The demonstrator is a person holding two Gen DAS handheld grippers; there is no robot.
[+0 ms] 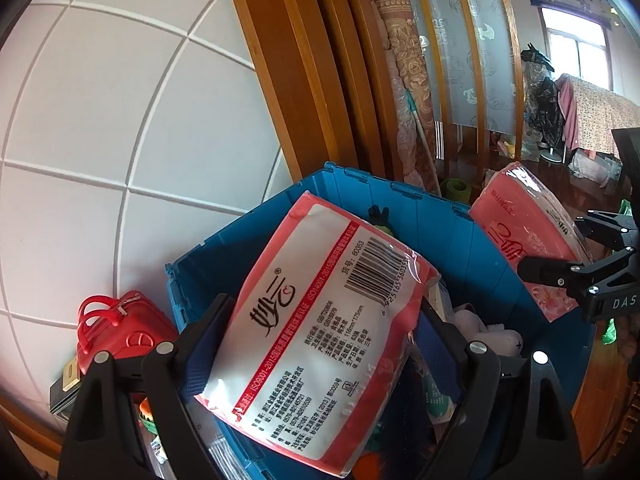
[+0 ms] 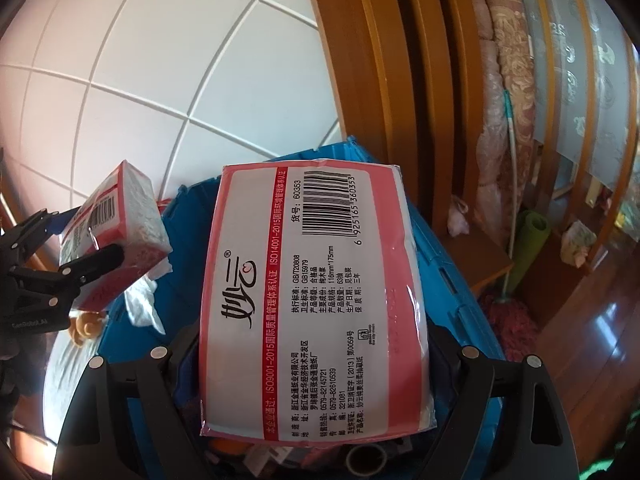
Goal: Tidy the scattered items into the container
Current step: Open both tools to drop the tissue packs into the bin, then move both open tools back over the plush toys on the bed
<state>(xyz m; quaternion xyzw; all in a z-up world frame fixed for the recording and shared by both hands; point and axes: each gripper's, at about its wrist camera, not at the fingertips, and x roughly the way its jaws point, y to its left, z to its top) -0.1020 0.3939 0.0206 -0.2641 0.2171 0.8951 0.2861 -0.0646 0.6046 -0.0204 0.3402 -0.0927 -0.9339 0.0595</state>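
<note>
Two pink-and-white tissue packs hang over the blue crate [image 1: 400,208]. In the left wrist view, my left gripper [image 1: 324,332] is shut on one tissue pack [image 1: 316,280], label side up, tilted over the crate's opening. To the right, my right gripper [image 1: 568,244] is shut on the other tissue pack [image 1: 516,216] near the crate's right rim. The right wrist view shows the right gripper [image 2: 314,340] with its tissue pack [image 2: 316,240] above the crate [image 2: 452,280]. At the left, the left gripper [image 2: 86,238] grips its tissue pack [image 2: 128,208]. Several small items lie inside the crate.
A red toy suitcase [image 1: 120,328] stands left of the crate against the white panelled wall [image 1: 120,120]. A wooden door frame [image 1: 304,60], a rolled carpet [image 1: 404,80], a green roll [image 2: 528,240] and a mop [image 2: 508,308] stand behind and to the right. A brown plush toy [image 2: 86,326] lies beside the crate.
</note>
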